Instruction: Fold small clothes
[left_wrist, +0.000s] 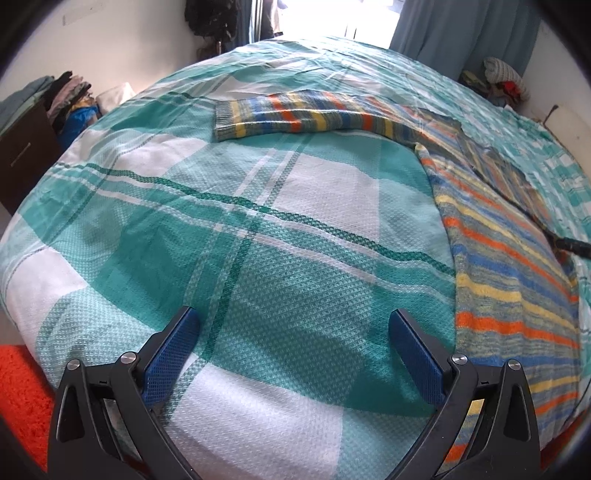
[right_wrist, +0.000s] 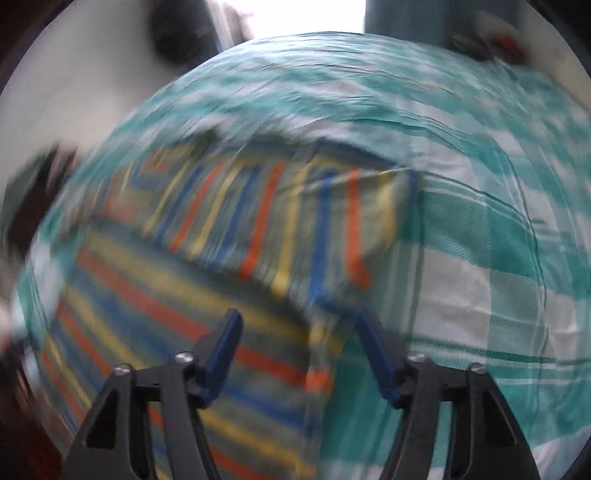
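Note:
A small striped knitted sweater (left_wrist: 509, 266), in orange, blue, yellow and grey, lies flat on the bed at the right of the left wrist view, one sleeve (left_wrist: 295, 114) stretched out to the left. My left gripper (left_wrist: 293, 325) hovers open over bare bedcover, left of the sweater's body. The right wrist view is blurred by motion. There the sweater (right_wrist: 177, 295) fills the lower left, with a sleeve (right_wrist: 288, 214) folded across it. My right gripper (right_wrist: 297, 325) stands open above the sweater's right edge, nothing between its fingers.
The bed (left_wrist: 258, 221) has a teal and white checked cover. A dark dresser with stacked clothes (left_wrist: 62, 96) stands at the far left. An orange rug (left_wrist: 18, 387) lies beside the bed. More clothes (left_wrist: 502, 77) are piled at the far right, near a blue curtain (left_wrist: 465, 29).

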